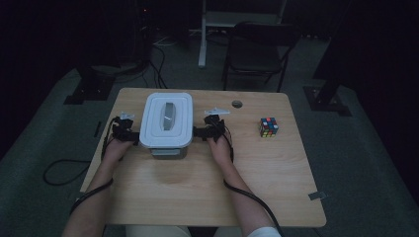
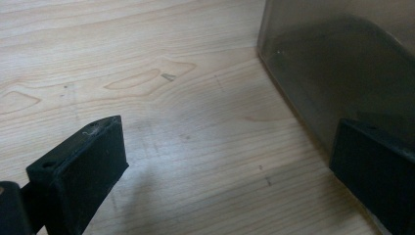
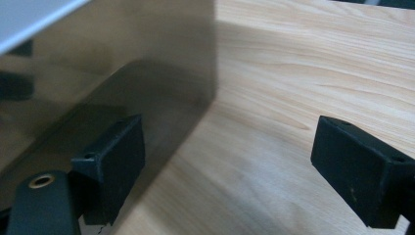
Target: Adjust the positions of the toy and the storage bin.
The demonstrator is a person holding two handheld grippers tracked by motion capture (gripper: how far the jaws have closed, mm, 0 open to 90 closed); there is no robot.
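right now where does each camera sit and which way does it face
high view: above the person's side, looking forward and down at the table; forearms, left gripper, right gripper flank the lidded box.
left gripper view: along its open fingers, box wall at right.
right gripper view: along its open fingers, box wall at left.
shared: box and tabletop.

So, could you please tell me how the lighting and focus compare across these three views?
High view: dim overall, room behind nearly black, white box lid brightest. Left gripper view: bright, table grain sharp, near jaws soft. Right gripper view: bright too, the box wall dark and reflective, shading the wood beside it.
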